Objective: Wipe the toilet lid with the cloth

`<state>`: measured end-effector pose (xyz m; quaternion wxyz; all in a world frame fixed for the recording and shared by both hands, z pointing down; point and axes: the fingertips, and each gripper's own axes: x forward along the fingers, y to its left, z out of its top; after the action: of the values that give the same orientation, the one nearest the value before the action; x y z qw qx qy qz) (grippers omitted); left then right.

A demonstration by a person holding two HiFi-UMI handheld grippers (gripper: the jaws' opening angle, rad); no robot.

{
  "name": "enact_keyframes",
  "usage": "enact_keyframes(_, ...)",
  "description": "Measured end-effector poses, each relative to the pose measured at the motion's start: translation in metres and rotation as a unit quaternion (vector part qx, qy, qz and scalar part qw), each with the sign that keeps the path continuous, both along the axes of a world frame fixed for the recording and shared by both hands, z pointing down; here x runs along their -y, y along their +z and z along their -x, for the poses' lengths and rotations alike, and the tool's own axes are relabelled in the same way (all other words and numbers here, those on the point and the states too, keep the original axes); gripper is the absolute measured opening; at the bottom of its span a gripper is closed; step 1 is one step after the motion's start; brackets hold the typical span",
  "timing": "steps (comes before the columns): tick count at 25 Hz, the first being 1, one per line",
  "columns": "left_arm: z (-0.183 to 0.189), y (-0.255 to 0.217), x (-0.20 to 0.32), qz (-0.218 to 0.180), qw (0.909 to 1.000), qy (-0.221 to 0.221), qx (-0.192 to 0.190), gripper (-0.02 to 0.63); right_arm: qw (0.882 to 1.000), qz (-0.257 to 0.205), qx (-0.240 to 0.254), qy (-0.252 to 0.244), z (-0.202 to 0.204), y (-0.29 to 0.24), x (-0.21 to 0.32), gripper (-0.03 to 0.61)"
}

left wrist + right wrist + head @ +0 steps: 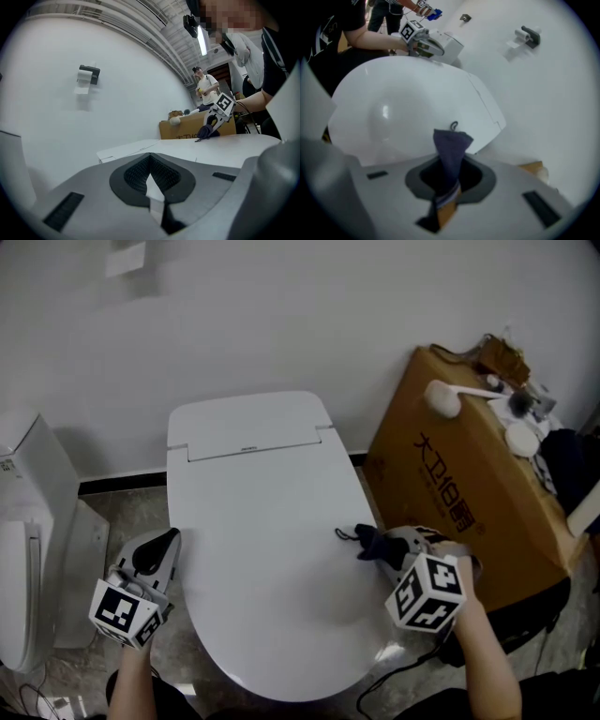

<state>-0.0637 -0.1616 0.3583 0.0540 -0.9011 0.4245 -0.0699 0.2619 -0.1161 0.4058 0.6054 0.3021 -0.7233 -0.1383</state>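
The white toilet lid [267, 549] is down and fills the middle of the head view. My right gripper [392, 546] is over the lid's right edge, shut on a dark blue cloth [368, 540]. In the right gripper view the cloth [451, 150] sticks up from between the jaws of the right gripper [446, 194], and the lid [403, 108] lies beyond. My left gripper [157, 547] hangs beside the lid's left edge, off the lid. In the left gripper view the left gripper [152, 194] has its jaws together with nothing in them.
A brown cardboard box [459, 488] stands close to the toilet's right side, with a white brush [445, 397] and small items on top. Another white fixture [28, 521] stands at the left. A paper holder [529, 36] is on the wall. A black cable [403, 673] lies on the floor.
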Motion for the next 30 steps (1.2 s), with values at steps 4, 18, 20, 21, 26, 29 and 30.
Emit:
enact_keyframes(4, 0.002, 0.004, 0.000, 0.003, 1.0000, -0.002, 0.003, 0.015, 1.000, 0.017, -0.009, -0.014, 0.010, 0.011, -0.008, 0.063)
enact_keyframes(18, 0.000, 0.004, 0.005, 0.001, 1.0000, -0.001, -0.004, 0.015, 0.998, 0.033, -0.016, -0.053, 0.057, 0.013, -0.013, 0.063)
enact_keyframes(20, -0.002, 0.005, 0.005, 0.002, 1.0000, 0.001, -0.004, 0.015, 0.998, 0.033, -0.016, -0.060, 0.065, 0.013, -0.013, 0.063)
enact_keyframes(21, -0.002, 0.005, 0.005, 0.003, 1.0000, 0.002, -0.003, 0.015, 0.997, 0.034, -0.016, -0.063, 0.069, 0.013, -0.013, 0.063)
enact_keyframes(26, -0.005, 0.003, 0.007, 0.001, 1.0000, 0.004, -0.006, 0.015, 0.995, 0.037, -0.015, -0.089, 0.097, 0.012, -0.015, 0.063)
enact_keyframes(29, -0.007, 0.003, 0.006, 0.002, 1.0000, 0.005, -0.005, 0.015, 0.993, 0.040, -0.016, -0.105, 0.114, 0.012, -0.018, 0.063)
enact_keyframes(30, -0.007, 0.004, 0.005, 0.002, 1.0000, 0.006, -0.004, 0.015, 0.993, 0.041, -0.015, -0.110, 0.119, 0.012, -0.018, 0.063)
